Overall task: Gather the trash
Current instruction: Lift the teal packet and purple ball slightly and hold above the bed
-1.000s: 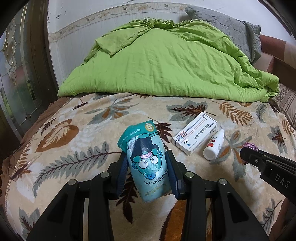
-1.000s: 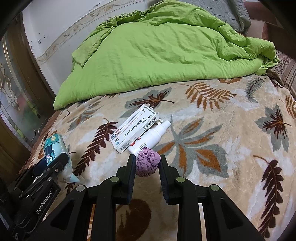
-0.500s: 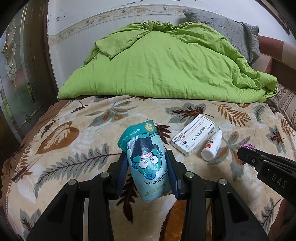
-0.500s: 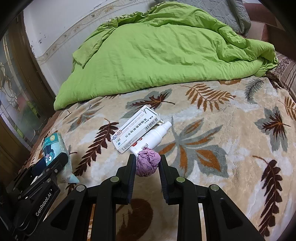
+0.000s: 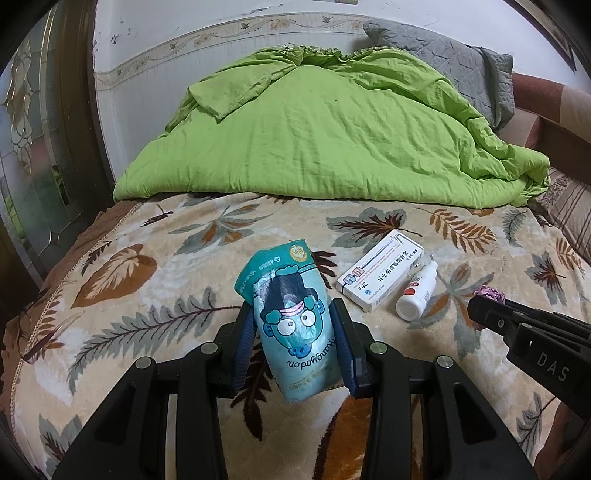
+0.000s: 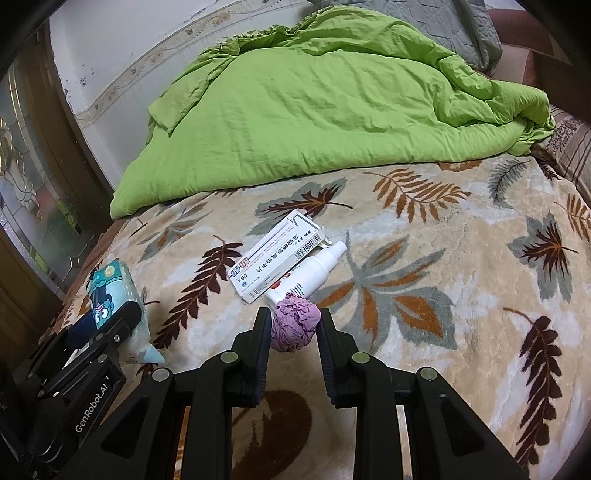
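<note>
left claw (image 5: 293,338) clamped on the teal tissue pack (image 5: 293,317), right claw (image 6: 293,326) pinching the purple paper wad (image 6: 294,324) — both lifted just off the bed (image 6: 424,258). the pack is soft and slick, so it could slide out. the wad sits right beside the white spray bottle (image 6: 314,271) — a low swing could knock it into the medicine box (image 6: 275,256) behind.

It was a bedroom in somebody's home. A bed filled most of the room, spread with a plush leaf-patterned blanket (image 5: 155,280), a rumpled green duvet (image 5: 325,140) heaped at its far end and a grey quilted pillow (image 5: 458,62) behind that. A papered wall with a floral border (image 5: 229,33) ran alongside, by a leaded-glass door (image 5: 26,140).
</note>
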Demonstrator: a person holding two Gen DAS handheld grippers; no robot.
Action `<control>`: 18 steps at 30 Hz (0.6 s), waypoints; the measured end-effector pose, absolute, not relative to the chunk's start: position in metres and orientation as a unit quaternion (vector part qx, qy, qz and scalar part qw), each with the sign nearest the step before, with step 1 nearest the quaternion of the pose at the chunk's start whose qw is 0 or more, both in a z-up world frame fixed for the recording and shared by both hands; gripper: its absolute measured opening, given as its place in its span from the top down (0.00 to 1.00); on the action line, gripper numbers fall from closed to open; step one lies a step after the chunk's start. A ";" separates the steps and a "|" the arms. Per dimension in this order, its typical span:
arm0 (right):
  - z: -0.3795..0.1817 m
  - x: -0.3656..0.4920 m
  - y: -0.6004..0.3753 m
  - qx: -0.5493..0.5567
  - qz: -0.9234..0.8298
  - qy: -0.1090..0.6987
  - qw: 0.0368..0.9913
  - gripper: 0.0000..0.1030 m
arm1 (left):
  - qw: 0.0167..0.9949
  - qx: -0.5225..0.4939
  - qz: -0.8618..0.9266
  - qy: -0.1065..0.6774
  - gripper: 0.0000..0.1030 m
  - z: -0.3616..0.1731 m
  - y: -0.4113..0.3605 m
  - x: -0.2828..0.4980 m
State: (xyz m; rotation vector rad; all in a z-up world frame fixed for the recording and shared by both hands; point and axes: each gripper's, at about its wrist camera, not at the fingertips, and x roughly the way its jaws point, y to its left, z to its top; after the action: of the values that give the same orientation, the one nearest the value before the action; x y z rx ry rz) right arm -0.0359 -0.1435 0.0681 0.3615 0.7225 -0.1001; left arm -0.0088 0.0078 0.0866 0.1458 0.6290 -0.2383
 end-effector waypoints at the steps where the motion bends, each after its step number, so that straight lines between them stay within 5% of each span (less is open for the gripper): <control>1: 0.069 -0.036 -0.143 0.175 -0.049 0.351 0.919 0.74 | 0.941 0.071 -0.117 0.309 0.63 0.087 0.008 -0.009; 18: 0.085 -0.047 -0.140 0.166 -0.053 0.341 0.924 0.74 | 0.942 0.067 -0.120 0.305 0.62 0.087 0.008 -0.016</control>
State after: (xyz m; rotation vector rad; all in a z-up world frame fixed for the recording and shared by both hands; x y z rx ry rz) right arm -0.0471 -0.1401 0.0845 0.3413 0.7002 -0.1089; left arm -0.0159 0.0077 0.0872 0.1376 0.6224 -0.2449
